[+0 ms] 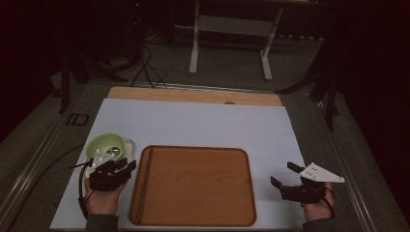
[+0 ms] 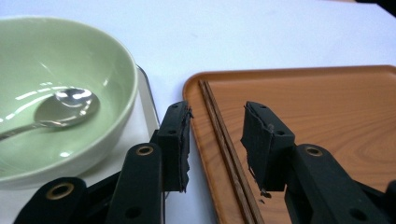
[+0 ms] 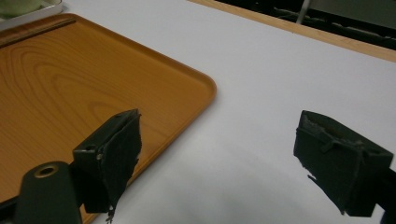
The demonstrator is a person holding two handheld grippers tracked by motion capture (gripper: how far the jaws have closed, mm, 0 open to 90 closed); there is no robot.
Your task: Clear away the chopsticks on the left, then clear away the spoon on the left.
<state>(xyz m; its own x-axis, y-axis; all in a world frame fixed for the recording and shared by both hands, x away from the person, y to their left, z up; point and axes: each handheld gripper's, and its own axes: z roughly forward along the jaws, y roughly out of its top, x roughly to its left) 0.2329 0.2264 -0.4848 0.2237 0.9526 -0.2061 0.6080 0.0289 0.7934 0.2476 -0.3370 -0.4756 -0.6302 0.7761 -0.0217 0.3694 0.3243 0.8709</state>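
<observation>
Looking at this as a meal-tray setup, I'd say it's only just getting going. The chopsticks (image 2: 227,140) are already lying inside the wooden tray (image 1: 193,188), right along its left rim, touching each other. The green bowl (image 1: 106,145) is still sitting off to the left on a small white dish (image 1: 128,145), beside the tray and not on it, with a metal spoon (image 2: 65,106) resting inside it. So my guess is the bowl and spoon are what's left to bring over, though that's me judging from the layout.

The left gripper (image 2: 215,140) is hovering over the tray's left edge, between the bowl and the tray. Its jaws are standing apart with the chopsticks running down below the gap, and the pads aren't pressing on them, so nothing's being held. The right gripper (image 3: 233,158) is hanging over the white tabletop (image 1: 203,125) just past the tray's right corner, jaws wide apart and empty, well away from everything else.

Counting it up:
- one tray
- one bowl
- one spoon
- one small white dish under the bowl
- two chopsticks, as far as I can tell, since they're lying tight together
- two grippers, one per hand

Most of the tray is bare wood right now.
</observation>
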